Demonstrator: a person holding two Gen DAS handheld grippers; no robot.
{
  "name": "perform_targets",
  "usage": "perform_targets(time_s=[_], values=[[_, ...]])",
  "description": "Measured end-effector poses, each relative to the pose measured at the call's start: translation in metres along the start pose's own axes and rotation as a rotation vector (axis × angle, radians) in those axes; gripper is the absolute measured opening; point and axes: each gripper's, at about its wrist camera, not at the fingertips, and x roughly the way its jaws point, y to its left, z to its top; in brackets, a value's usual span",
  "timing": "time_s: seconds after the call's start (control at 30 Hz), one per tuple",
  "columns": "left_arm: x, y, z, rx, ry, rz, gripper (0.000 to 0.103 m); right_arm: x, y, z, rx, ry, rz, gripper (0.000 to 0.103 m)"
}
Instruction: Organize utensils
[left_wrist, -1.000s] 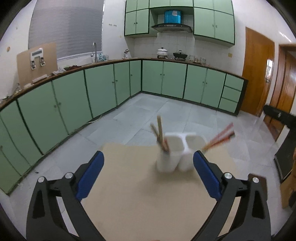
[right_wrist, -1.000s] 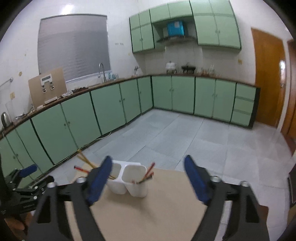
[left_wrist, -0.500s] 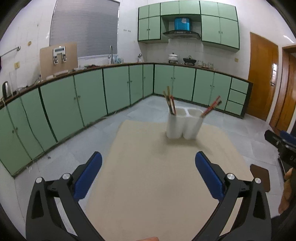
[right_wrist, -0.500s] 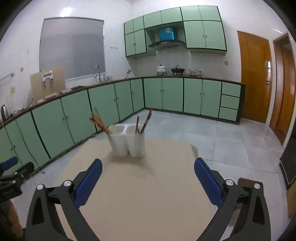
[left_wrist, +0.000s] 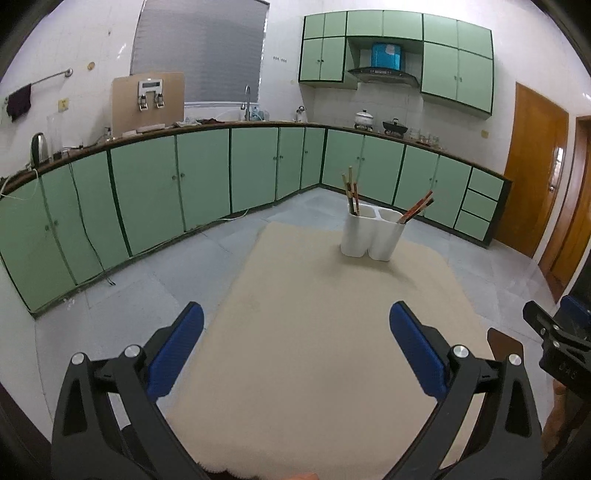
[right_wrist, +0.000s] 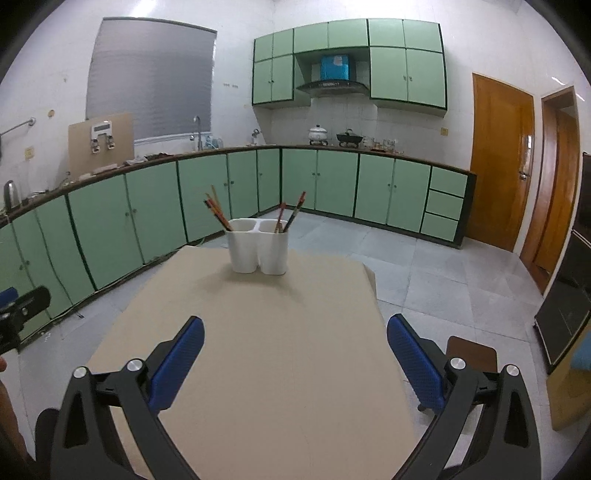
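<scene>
A white two-compartment utensil holder (left_wrist: 372, 235) stands at the far end of the beige table (left_wrist: 314, 332). It also shows in the right wrist view (right_wrist: 258, 249). Wooden chopsticks (left_wrist: 351, 190) stand in its left compartment and reddish chopsticks (left_wrist: 417, 210) lean in its right compartment. In the right wrist view the left pair (right_wrist: 218, 214) and the right pair (right_wrist: 291, 214) stand the same way. My left gripper (left_wrist: 295, 317) is open and empty, well short of the holder. My right gripper (right_wrist: 295, 328) is open and empty, also back from it.
Green cabinets (left_wrist: 207, 177) under a counter run along the left and back walls. Wooden doors (right_wrist: 502, 158) stand at the right. A brown stool (right_wrist: 472, 350) sits by the table's right edge. The right gripper's body (left_wrist: 557, 343) shows at the left wrist view's right edge.
Both grippers have pulled back and risen from the holder, which now looks smaller and farther off. Both stay open and empty. The chopsticks stay in the holder.
</scene>
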Motion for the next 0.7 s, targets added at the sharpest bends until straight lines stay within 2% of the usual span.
perform_targets(time_s=[0.1, 0.23, 0.4, 0.7], values=[[-0.026, -0.002, -0.007, 0.029, -0.032, 0.043, 0.098, -0.027, -0.002, -0.008, 0.015, -0.023, -0.008, 0.097], [-0.064, 0.0, -0.017, 0.033, -0.062, 0.087, 0.098, -0.052, -0.012, -0.015, 0.055, -0.008, 0.002, 0.097], [-0.1, -0.002, -0.027, 0.025, -0.072, 0.092, 0.098, -0.083, -0.023, -0.022, 0.091, -0.027, -0.009, 0.097], [-0.14, -0.003, -0.032, 0.001, -0.118, 0.094, 0.098, -0.136, -0.034, -0.018, 0.101, -0.134, -0.043, 0.097]])
